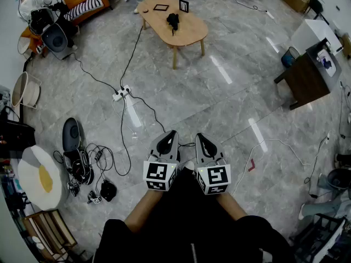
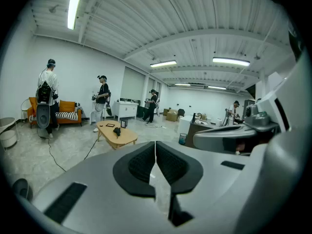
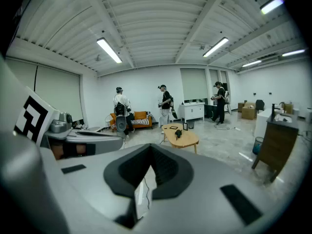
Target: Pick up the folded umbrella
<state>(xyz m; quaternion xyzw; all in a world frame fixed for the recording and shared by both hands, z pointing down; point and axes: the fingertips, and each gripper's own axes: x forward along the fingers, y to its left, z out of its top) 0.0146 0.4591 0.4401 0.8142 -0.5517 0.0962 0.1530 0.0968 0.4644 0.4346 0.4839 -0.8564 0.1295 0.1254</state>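
The folded umbrella [image 1: 173, 21] is a small black bundle lying on a low oval wooden table [image 1: 189, 35] far across the room. It also shows as a dark lump [image 2: 117, 129] in the left gripper view and, in the right gripper view, as a dark lump [image 3: 179, 132] on the table [image 3: 189, 141]. My left gripper [image 1: 169, 136] and right gripper [image 1: 202, 139] are held side by side close to my body, pointing toward the table and well short of it. The left gripper [image 2: 155, 145] and the right gripper [image 3: 150, 149] both have their pads together with nothing between them.
Cables and a power strip [image 1: 121, 93] cross the grey tiled floor between me and the table. Two small picture frames [image 1: 184, 5] stand on the table. A dark desk [image 1: 307, 78] is at the right, an orange sofa [image 1: 82, 4] at the far left, and several people stand at the back.
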